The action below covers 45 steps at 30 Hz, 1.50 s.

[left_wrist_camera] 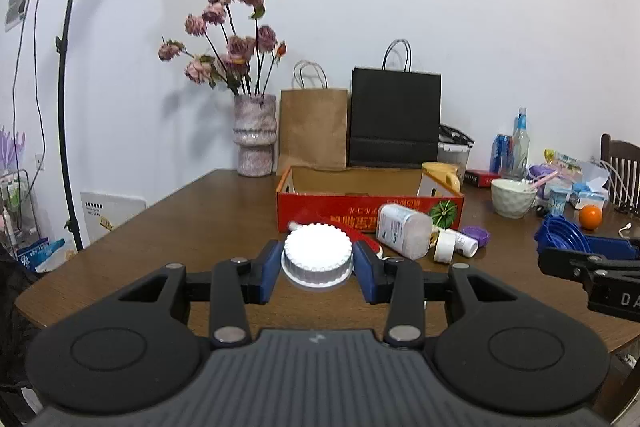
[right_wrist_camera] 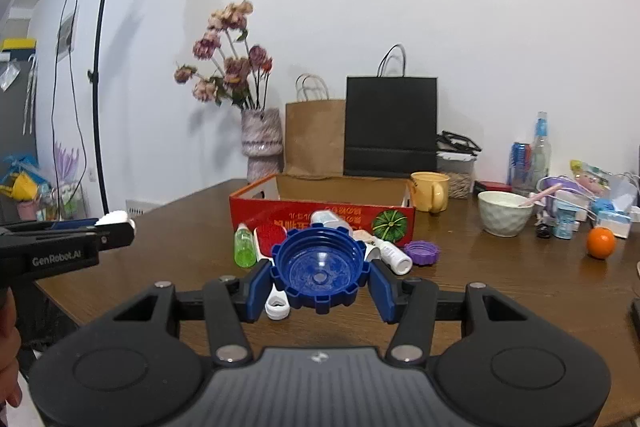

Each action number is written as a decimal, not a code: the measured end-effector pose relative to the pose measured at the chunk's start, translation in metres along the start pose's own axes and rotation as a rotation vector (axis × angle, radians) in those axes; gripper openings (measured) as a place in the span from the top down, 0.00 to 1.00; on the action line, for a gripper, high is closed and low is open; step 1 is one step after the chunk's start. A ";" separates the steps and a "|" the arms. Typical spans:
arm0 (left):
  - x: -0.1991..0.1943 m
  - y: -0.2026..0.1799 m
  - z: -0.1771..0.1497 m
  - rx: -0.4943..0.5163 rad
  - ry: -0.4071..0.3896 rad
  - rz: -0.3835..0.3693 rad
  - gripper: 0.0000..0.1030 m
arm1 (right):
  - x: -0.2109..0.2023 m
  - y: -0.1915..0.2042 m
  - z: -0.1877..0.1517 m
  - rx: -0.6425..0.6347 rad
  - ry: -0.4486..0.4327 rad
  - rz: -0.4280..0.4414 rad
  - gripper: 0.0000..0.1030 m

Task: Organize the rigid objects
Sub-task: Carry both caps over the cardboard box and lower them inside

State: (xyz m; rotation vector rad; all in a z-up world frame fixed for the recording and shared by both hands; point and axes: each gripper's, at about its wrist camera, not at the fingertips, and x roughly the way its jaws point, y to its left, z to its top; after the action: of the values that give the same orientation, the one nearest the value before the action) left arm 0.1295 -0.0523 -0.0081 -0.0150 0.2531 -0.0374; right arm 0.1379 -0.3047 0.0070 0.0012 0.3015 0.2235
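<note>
The left gripper (left_wrist_camera: 318, 259) is clamped on a white lid (left_wrist_camera: 318, 254), and the right gripper (right_wrist_camera: 320, 277) is clamped on a blue lid (right_wrist_camera: 320, 269). Both are held above the table's near edge (right_wrist_camera: 520, 307). Best carry each level over the red box (right_wrist_camera: 320, 215) wall, then release.

A cardboard box (right_wrist_camera: 320, 213) sits near the middle of the table (right_wrist_camera: 500, 287), with two paper bags (right_wrist_camera: 360, 131) standing behind it against the wall and a vase of flowers (right_wrist_camera: 262, 143) to their left. Before the box lie several bottles (right_wrist_camera: 390, 253) and a loose lid (right_wrist_camera: 421, 251); a mug (right_wrist_camera: 431, 191) stands at the box's right end. Further right are a bowl (right_wrist_camera: 505, 213), an orange (right_wrist_camera: 600, 243) and, behind them, tall bottles (right_wrist_camera: 540, 151).
</note>
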 end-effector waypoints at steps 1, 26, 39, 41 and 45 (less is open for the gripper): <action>-0.006 0.001 0.001 -0.001 -0.008 -0.003 0.61 | -0.005 0.000 0.000 0.003 -0.006 -0.002 0.50; 0.011 0.004 0.024 -0.010 -0.067 -0.014 0.61 | 0.017 -0.011 0.022 0.004 -0.049 -0.006 0.50; 0.111 0.001 0.068 0.031 -0.089 -0.025 0.61 | 0.129 -0.042 0.068 -0.007 -0.023 0.014 0.50; 0.127 0.002 0.076 0.025 -0.089 -0.033 0.61 | 0.146 -0.049 0.076 0.006 -0.017 0.027 0.50; 0.166 0.006 0.095 0.013 -0.075 -0.049 0.61 | 0.185 -0.064 0.095 0.026 -0.006 0.042 0.50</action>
State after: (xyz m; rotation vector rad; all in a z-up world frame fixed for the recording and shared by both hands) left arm 0.3143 -0.0516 0.0420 -0.0098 0.1774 -0.0866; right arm 0.3519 -0.3234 0.0410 0.0339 0.2984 0.2608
